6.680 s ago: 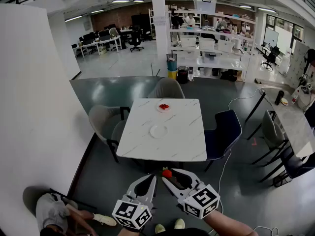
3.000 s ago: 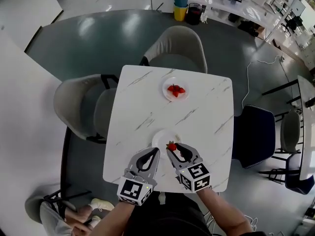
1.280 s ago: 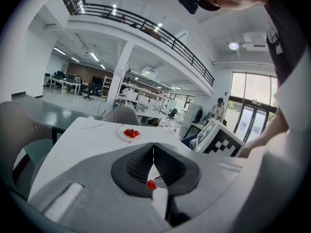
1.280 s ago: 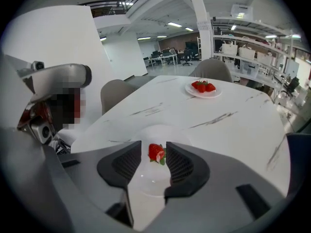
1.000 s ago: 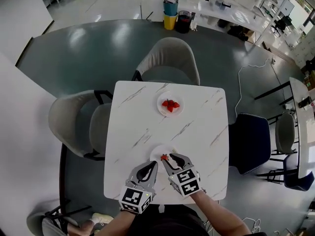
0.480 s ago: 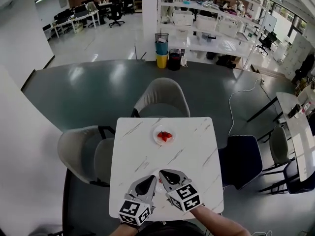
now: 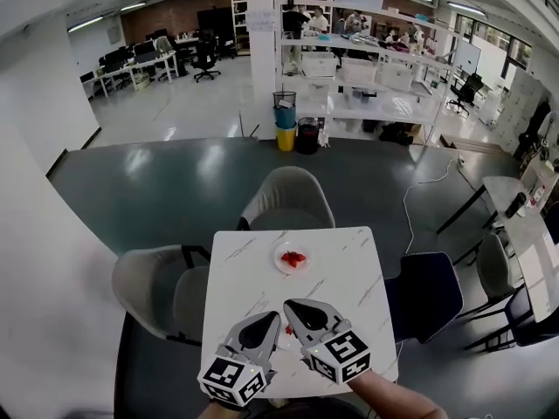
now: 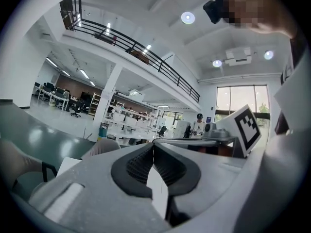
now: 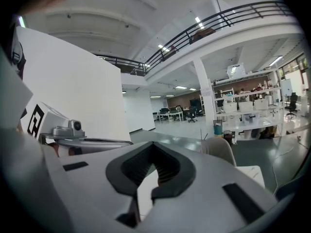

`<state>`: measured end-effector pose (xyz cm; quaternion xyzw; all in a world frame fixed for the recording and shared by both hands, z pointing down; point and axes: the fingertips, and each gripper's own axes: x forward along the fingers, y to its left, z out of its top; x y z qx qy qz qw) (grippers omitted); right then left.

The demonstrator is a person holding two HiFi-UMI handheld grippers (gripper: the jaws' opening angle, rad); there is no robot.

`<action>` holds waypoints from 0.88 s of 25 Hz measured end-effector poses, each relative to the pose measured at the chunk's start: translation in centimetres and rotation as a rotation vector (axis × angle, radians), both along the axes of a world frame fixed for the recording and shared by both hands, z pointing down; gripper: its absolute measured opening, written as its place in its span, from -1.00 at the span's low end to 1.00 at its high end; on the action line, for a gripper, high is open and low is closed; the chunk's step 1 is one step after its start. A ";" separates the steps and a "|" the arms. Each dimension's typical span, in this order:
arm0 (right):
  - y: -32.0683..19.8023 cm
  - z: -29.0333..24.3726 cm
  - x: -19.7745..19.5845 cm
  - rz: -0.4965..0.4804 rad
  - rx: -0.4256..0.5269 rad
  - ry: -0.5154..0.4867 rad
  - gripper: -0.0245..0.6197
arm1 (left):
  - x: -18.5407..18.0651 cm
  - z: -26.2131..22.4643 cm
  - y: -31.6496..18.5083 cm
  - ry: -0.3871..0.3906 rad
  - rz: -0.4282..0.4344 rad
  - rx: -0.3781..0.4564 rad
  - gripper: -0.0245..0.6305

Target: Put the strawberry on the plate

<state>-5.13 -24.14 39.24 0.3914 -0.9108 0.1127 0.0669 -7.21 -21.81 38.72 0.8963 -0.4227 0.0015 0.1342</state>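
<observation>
A white marble table carries a far plate with cut strawberries. Closer to me, a red strawberry shows in the gap between my two grippers; the near plate under it is almost wholly hidden by them. My left gripper and right gripper hover side by side above that spot. Both are shut with nothing between the jaws. The left gripper and the right gripper each show tips that meet, pointing out over the room.
A grey chair stands at the table's far side, another grey chair at its left and a dark blue chair at its right. Beyond lie green floor and office shelving.
A second ago a strawberry sat at the right gripper's tips over the near plate. Now those jaws are shut and bare, the berry lies below, and the head view has tilted up.
</observation>
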 end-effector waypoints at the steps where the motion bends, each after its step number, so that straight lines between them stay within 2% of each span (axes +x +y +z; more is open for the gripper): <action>1: -0.2 -0.7 0.2 0.006 0.009 -0.011 -0.91 | 0.2 -0.5 -0.2 -0.002 0.008 0.006 -0.90; 7: 0.4 -3.3 1.2 0.021 0.020 -0.051 -0.91 | 0.6 -2.2 0.3 0.022 0.034 -0.009 -0.90; 11: 0.6 -4.7 1.4 0.027 0.061 -0.045 -0.92 | 0.9 -3.7 0.4 0.044 0.059 0.014 -0.90; 22: 0.5 -4.1 1.8 0.033 0.059 -0.028 -0.92 | 1.1 -3.2 0.5 0.048 0.053 0.017 -0.90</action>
